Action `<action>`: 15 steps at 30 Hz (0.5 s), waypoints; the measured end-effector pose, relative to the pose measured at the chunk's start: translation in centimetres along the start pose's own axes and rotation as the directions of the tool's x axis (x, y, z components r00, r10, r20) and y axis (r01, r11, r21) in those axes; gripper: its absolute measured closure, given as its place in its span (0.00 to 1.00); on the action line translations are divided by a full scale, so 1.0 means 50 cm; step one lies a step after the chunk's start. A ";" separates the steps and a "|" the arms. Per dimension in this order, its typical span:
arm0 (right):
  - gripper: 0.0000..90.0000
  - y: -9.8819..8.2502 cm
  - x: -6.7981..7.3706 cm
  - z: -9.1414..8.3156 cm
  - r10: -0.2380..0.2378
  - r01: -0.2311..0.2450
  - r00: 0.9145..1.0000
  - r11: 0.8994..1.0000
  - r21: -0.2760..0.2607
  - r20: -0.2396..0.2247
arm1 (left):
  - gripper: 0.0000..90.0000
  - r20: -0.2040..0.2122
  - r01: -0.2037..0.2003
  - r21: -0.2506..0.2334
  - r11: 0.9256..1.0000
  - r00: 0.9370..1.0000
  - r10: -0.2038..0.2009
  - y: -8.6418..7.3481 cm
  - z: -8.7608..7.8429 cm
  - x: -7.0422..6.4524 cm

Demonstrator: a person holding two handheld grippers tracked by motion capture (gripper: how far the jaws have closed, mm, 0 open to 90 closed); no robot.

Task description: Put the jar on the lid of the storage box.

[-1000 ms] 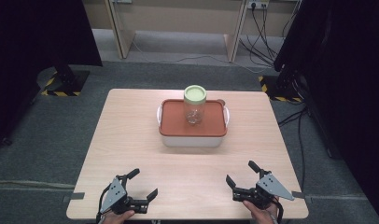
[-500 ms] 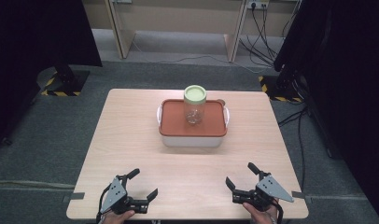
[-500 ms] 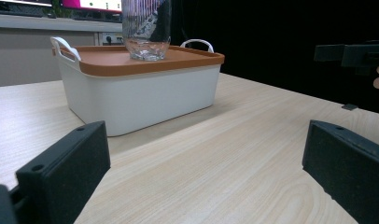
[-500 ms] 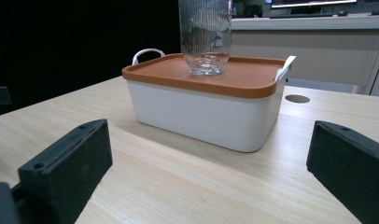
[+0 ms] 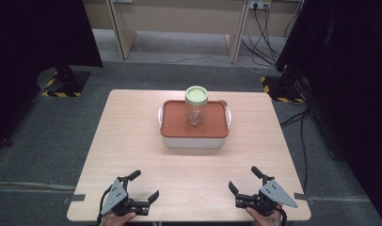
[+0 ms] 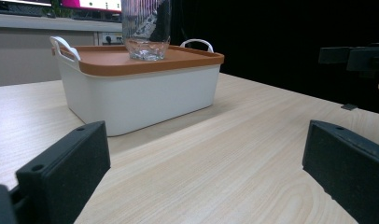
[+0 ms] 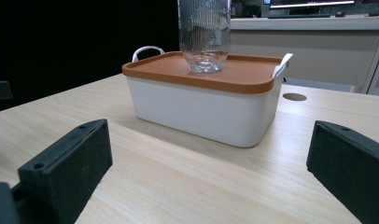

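Observation:
A white box (image 5: 193,140) (image 6: 136,100) (image 7: 197,112) with an orange lid (image 5: 177,122) (image 6: 108,60) (image 7: 243,74) and white handles sits mid-table. On the lid stands a clear ribbed glass jar (image 5: 196,110) (image 6: 145,28) (image 7: 205,32) with a pale green cap (image 5: 196,93). My left gripper (image 5: 143,185) (image 6: 201,172) rests open near the table's front left edge, nothing between its jaws. At the front right, my right gripper (image 5: 244,180) (image 7: 206,172) is open too and holds nothing. Both point toward the box, well short of it.
The light wooden table (image 5: 132,141) has a small round hole (image 7: 294,96) beyond the box. Grey carpet surrounds it. Dark stands with striped bases (image 5: 67,84) and trailing cables (image 5: 302,132) lie at both sides; pale cabinets (image 5: 179,19) stand behind.

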State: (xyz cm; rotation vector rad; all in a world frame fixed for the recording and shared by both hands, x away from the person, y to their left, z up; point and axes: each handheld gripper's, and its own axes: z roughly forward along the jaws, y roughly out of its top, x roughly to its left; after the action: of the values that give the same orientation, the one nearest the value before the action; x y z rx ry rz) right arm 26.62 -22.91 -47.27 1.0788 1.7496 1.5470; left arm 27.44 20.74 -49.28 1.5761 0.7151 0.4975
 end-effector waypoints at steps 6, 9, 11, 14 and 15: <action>0.01 -0.003 -0.004 -0.009 0.000 0.000 1.000 1.000 -0.002 0.006 | 0.00 -0.001 0.000 0.000 1.000 1.000 0.000 0.000 0.000 0.000; 0.01 -0.003 -0.003 -0.012 -0.001 0.001 1.000 1.000 -0.002 0.006 | 0.00 -0.001 -0.001 -0.001 1.000 1.000 0.001 0.000 0.000 0.000; 0.01 -0.004 -0.002 -0.013 -0.006 0.006 1.000 1.000 -0.001 0.007 | 0.00 -0.001 -0.001 0.000 1.000 1.000 0.001 0.000 0.000 0.000; 0.01 -0.007 -0.001 -0.015 -0.005 0.005 1.000 1.000 0.001 0.008 | 0.00 0.000 -0.001 -0.001 1.000 1.000 0.001 0.000 0.000 0.000; 0.01 -0.008 -0.001 -0.015 -0.006 0.006 1.000 1.000 0.003 0.008 | 0.00 0.000 -0.001 0.000 1.000 1.000 0.001 0.000 0.000 0.000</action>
State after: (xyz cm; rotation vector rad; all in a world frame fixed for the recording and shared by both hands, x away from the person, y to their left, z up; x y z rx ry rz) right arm 25.95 -23.35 -47.54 1.0782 1.7489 1.5351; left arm 27.42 20.72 -49.27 1.5764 0.7137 0.4983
